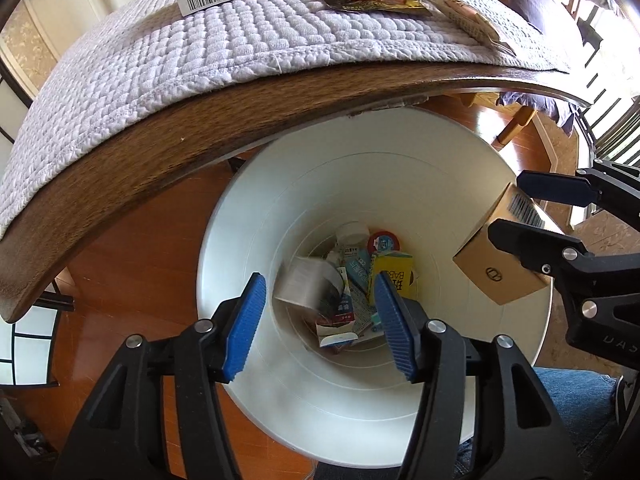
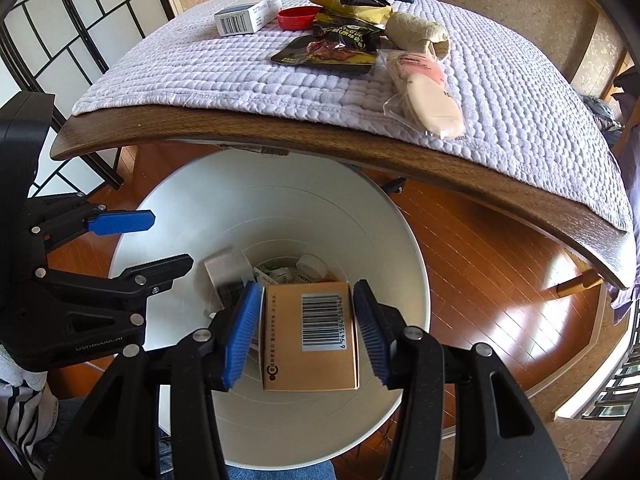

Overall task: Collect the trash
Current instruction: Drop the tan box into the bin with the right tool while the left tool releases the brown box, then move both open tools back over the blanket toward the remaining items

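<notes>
The small tan cardboard box with a barcode [image 2: 310,336], pinched across its 2 flat sides by the right claw [image 2: 308,332] above the white round bin [image 2: 280,216], looks light and stiff, while the left claw [image 1: 320,320] hangs spread and empty.

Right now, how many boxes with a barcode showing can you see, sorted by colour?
White box, lying on the table cloth: 1
Brown box, gripped by the right gripper: 1
Total: 2
</notes>
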